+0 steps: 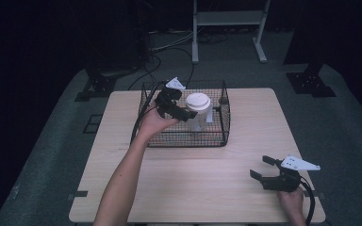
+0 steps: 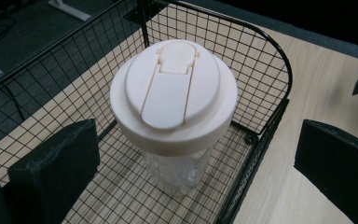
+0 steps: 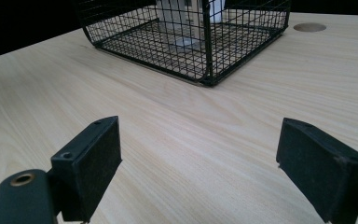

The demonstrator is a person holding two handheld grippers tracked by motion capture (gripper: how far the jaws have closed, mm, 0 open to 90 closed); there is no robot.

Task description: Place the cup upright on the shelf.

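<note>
A clear plastic cup with a cream flip-top lid (image 1: 198,101) stands upright inside a black wire basket (image 1: 217,136) on the far half of the table. My left gripper (image 1: 181,106) hovers over the basket's left part, right beside the cup. In the left gripper view the cup's lid (image 2: 173,93) sits between the wide-open jaws of the left gripper (image 2: 198,140), which do not touch it. My right gripper (image 1: 260,167) rests low near the table's front right corner, open and with nothing in it (image 3: 200,158). It faces the basket (image 3: 191,51).
The light wooden table (image 1: 193,188) has a round cable hole (image 3: 310,27) beyond the basket. Cables and a white stand's legs (image 1: 195,52) lie on the grey floor behind the table. Bare tabletop stretches between the basket and the right gripper.
</note>
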